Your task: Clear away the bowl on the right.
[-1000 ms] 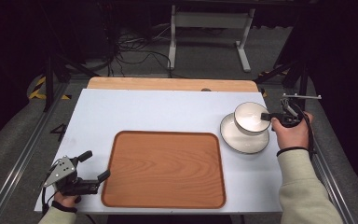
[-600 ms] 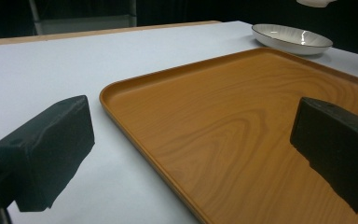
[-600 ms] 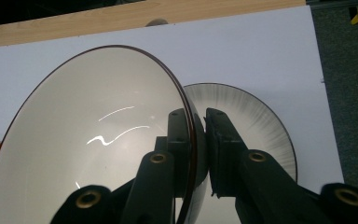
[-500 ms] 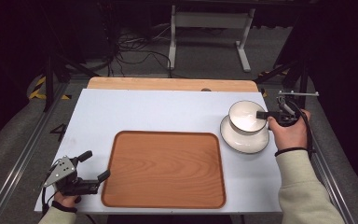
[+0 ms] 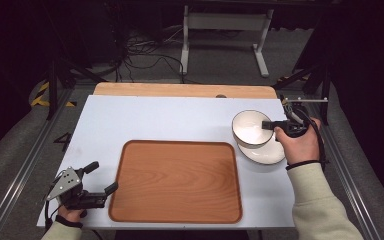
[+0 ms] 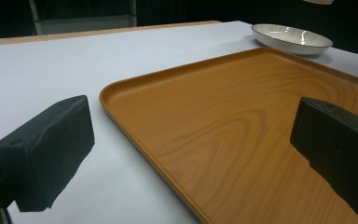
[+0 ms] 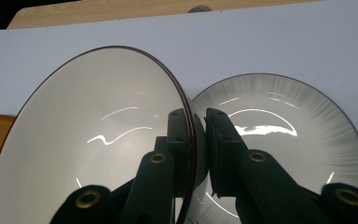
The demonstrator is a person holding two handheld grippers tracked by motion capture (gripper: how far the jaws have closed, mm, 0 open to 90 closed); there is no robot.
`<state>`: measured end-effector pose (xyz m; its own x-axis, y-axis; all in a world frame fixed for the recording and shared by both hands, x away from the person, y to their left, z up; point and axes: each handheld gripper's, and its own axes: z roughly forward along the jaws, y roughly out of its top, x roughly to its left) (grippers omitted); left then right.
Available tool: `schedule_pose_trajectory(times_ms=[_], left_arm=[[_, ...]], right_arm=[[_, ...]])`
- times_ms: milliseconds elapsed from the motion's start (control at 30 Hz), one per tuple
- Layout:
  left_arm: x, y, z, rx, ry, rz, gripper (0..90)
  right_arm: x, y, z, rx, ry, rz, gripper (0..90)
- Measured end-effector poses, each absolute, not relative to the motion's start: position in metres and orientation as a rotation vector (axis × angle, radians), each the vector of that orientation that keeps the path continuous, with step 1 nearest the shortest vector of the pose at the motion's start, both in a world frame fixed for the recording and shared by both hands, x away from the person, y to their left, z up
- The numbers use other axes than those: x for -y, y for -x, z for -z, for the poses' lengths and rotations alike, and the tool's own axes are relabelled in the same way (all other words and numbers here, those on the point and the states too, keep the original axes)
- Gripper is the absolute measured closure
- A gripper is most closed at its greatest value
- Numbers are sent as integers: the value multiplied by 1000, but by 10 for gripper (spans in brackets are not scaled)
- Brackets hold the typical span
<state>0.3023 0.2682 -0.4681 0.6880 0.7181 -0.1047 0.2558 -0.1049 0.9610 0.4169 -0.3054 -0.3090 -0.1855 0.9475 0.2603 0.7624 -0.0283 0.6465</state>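
Our right gripper (image 5: 269,124) pinches a white bowl's (image 5: 250,128) rim, holding it above the plate (image 5: 265,154) at the surface's right; our left gripper (image 5: 99,179) rests wide open. Next, likely, carrying the bowl left onto the wooden tray (image 5: 176,181).

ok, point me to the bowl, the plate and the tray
bowl (image 5: 250,127): high view, inside of the bowl.
plate (image 7: 303,135): right gripper view, glazed inner face.
wooden tray (image 5: 177,182): high view, bare tray floor.
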Motion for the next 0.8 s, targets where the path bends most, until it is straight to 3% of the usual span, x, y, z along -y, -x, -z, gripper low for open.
schedule_pose_trajectory(times_ms=[800], left_arm=[[-268, -302, 468, -796, -1676, -469, 3]], right_arm=[[233, -401, 295, -2177, -1748, -1122, 801]])
